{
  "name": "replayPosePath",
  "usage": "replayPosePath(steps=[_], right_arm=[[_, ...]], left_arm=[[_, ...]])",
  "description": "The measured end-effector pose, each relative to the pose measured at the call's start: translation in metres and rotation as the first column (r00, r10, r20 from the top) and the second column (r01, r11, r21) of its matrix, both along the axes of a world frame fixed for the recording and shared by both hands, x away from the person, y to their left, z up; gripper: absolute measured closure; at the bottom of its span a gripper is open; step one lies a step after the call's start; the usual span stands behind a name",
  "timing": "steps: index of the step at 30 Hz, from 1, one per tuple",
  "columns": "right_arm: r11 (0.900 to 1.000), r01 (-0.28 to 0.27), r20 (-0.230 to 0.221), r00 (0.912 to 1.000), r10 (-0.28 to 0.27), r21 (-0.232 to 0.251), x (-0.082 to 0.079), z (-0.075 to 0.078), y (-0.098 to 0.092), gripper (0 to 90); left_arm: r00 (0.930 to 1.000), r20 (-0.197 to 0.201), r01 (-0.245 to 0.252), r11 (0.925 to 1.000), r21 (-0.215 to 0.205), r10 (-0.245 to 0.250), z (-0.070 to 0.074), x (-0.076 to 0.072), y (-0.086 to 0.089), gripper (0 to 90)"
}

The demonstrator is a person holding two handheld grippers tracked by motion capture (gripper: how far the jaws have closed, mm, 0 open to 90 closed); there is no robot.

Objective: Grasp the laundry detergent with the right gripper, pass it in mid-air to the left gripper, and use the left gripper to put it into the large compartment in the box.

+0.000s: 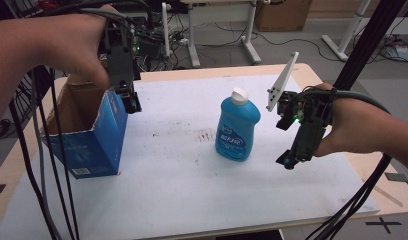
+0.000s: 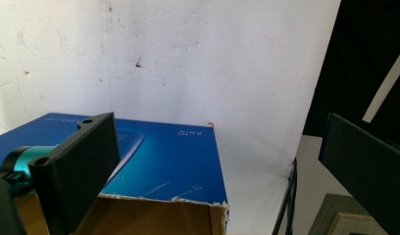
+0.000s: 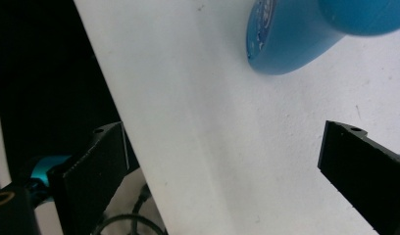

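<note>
A blue bottle with a white cap stands upright near the middle of the white board. At the left stands an open-topped blue cardboard box with a torn rim. My left gripper hangs over the box's right wall, jaws pointing down. In the left gripper view the left gripper is open, with the blue box below it. My right gripper hovers right of the bottle, apart from it. In the right gripper view the right gripper is open and holds nothing; the bottle lies beyond its jaws.
Black cables hang down the left side in front of the box. A black pole slants at the right. The wooden table extends past the board's right edge. Desks and a cardboard carton stand on the floor behind.
</note>
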State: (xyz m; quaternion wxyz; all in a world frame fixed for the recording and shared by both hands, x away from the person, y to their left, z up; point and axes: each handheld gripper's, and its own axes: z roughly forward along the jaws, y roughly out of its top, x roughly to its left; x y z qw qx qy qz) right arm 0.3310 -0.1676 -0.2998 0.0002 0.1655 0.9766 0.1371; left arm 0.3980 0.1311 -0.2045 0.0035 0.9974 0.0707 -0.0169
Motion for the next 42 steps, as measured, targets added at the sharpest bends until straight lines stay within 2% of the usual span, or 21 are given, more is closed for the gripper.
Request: replayPosePath(steps=[4,8,10,11,13,17,20,24,30,31,32,34,37,38,40,42], right_arm=[[0.997,0.045,-0.007,0.999,-0.044,0.065,0.007,-0.016,-0.008,3.7],[0.992,0.072,-0.005,0.9974,-0.072,0.107,0.01,-0.024,-0.011,3.7],[0.986,0.088,-0.009,0.9962,-0.087,0.145,0.012,-0.028,-0.014,3.7],[0.986,0.088,-0.009,0.9962,-0.087,0.145,0.012,-0.028,-0.014,3.7],[0.973,0.116,-0.017,0.9932,-0.115,0.199,0.015,-0.035,-0.017,3.6],[0.939,0.163,-0.012,0.9858,-0.167,0.303,0.019,-0.04,-0.021,3.6],[0.927,0.175,-0.01,0.9831,-0.183,0.333,0.021,-0.046,-0.019,3.6],[0.915,0.182,-0.011,0.9816,-0.191,0.36,0.023,-0.054,-0.015,3.6],[0.881,0.214,-0.037,0.9749,-0.22,0.422,0.028,-0.064,-0.015,3.6],[0.881,0.214,-0.037,0.9749,-0.22,0.422,0.028,-0.064,-0.015,3.6],[0.868,0.223,-0.034,0.972,-0.232,0.444,0.03,-0.067,-0.015,3.6],[0.853,0.231,-0.04,0.9699,-0.24,0.468,0.033,-0.07,-0.015,3.7],[0.834,0.241,-0.036,0.9656,-0.258,0.496,0.035,-0.072,-0.014,3.7],[0.831,0.241,-0.033,0.965,-0.26,0.502,0.036,-0.073,-0.014,3.7],[0.816,0.246,-0.038,0.9632,-0.266,0.524,0.037,-0.075,-0.013,3.7],[0.808,0.248,-0.035,0.9617,-0.272,0.534,0.039,-0.077,-0.011,3.7]], left_arm=[[1.0,-0.003,-0.001,1.0,-0.004,0.001,0.0,-0.001,-0.002,1.7],[1.0,-0.006,-0.003,1.0,-0.005,0.003,0.0,-0.001,-0.001,1.7],[1.0,-0.008,-0.001,1.0,-0.003,0.001,0.0,0.0,-0.001,1.7],[1.0,-0.008,-0.001,1.0,-0.003,0.001,0.0,0.0,-0.001,1.7],[1.0,-0.007,-0.004,1.0,-0.007,0.004,0.0,0.0,-0.001,1.7],[1.0,-0.007,0.002,1.0,-0.001,-0.002,-0.002,0.001,-0.003,1.7],[0.9999,-0.011,0.005,1.0,-0.001,-0.005,-0.001,0.001,-0.004,1.7],[0.9999,-0.012,0.005,1.0,0.001,-0.005,-0.001,0.001,-0.004,1.7],[0.9999,-0.012,0.002,1.0,-0.001,-0.002,-0.002,0.002,-0.003,1.7],[0.9999,-0.012,0.002,1.0,-0.001,-0.002,-0.002,0.002,-0.003,1.7],[0.9999,-0.011,0.0,1.0,-0.002,0.0,-0.002,0.003,-0.002,1.7],[0.9999,-0.011,0.003,1.0,-0.001,-0.003,-0.002,0.003,-0.002,1.7],[0.9999,-0.013,0.002,1.0,0.004,-0.002,-0.002,0.002,-0.002,1.7],[0.9999,-0.013,0.002,1.0,0.002,-0.002,-0.002,0.002,-0.002,1.7],[0.9999,-0.012,0.001,1.0,0.004,-0.001,-0.003,0.003,-0.001,1.7],[0.9999,-0.011,-0.001,1.0,0.005,0.001,-0.003,0.003,-0.001,1.7]])
